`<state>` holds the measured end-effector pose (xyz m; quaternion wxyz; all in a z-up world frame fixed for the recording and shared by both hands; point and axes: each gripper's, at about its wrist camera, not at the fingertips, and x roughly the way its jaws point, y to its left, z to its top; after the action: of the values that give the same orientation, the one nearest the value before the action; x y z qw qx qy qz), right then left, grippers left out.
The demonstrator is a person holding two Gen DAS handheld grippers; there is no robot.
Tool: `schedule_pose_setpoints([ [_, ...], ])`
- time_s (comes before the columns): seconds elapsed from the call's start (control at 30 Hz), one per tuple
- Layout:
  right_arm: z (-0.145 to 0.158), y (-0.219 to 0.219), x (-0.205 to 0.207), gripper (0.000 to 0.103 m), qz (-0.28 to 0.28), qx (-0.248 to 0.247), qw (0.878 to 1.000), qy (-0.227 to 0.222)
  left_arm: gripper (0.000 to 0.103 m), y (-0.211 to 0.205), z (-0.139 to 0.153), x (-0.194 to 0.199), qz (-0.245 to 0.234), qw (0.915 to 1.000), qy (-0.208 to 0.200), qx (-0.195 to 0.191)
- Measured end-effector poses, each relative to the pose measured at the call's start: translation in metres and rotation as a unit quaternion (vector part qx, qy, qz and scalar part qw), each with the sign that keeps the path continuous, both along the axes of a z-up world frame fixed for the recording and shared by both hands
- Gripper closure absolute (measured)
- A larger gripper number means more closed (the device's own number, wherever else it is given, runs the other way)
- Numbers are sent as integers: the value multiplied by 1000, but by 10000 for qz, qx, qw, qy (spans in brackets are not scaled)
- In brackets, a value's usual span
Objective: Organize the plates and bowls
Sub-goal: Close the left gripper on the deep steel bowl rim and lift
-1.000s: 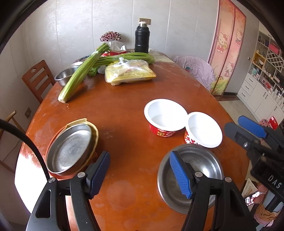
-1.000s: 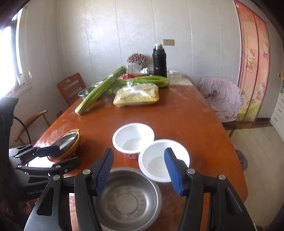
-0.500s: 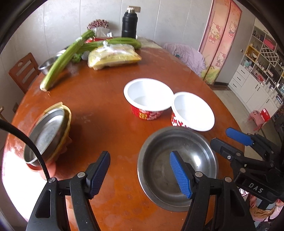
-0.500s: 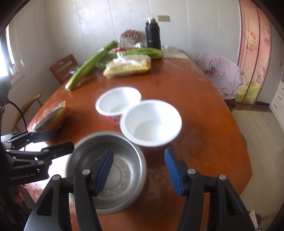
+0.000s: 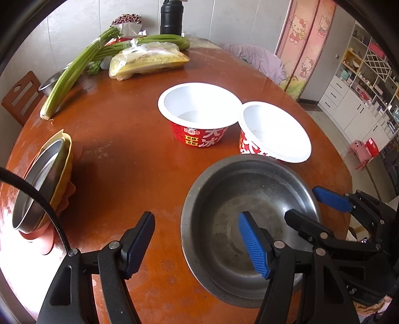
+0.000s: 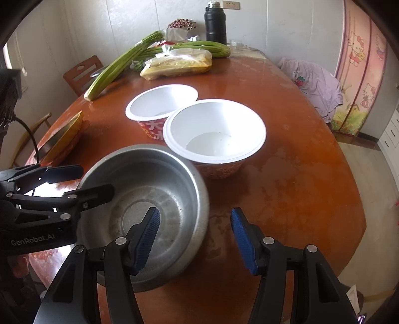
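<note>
A steel bowl (image 5: 249,219) (image 6: 149,204) sits near the table's front edge. My left gripper (image 5: 197,241) is open and straddles its left rim, one finger inside. My right gripper (image 6: 194,239) is open and straddles its right rim, one finger inside. Two red paper bowls with white insides stand just beyond: one farther left (image 5: 199,112) (image 6: 162,102), one nearer right (image 5: 274,129) (image 6: 214,129). A steel plate on a yellow dish (image 5: 42,179) (image 6: 62,134) sits at the left edge.
The brown table (image 5: 129,154) carries celery stalks (image 5: 74,69), a bagged yellow packet (image 5: 149,59) and a black flask (image 5: 172,15) at the back. A wooden chair (image 5: 20,97) stands left, a chair with purple cloth (image 6: 314,84) right.
Both grippers moved forward and down to the steel bowl; each now has one finger inside it. The bowls stay where they were.
</note>
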<state>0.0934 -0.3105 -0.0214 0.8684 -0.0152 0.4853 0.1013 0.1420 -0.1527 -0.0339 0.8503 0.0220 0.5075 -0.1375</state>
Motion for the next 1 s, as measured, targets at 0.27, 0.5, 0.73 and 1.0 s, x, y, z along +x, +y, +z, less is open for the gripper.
schedule_pose_setpoints([
  [0.27,-9,10,3,59,170,-70,9998,106,36,-8,-6,6,-211,9998,-44,-45],
  [0.5,-10,15,7,60,224,-124,9996,117,45,-16,-8,5,-358,9993,-89,-40],
  [0.73,-8,20,7,60,234,-58,9995,193,46,-10,-5,2,-299,9995,-109,-29],
  [1.0,8,37,0,59,412,1,9991,47,46,10,11,-9,-119,9995,-285,-71],
])
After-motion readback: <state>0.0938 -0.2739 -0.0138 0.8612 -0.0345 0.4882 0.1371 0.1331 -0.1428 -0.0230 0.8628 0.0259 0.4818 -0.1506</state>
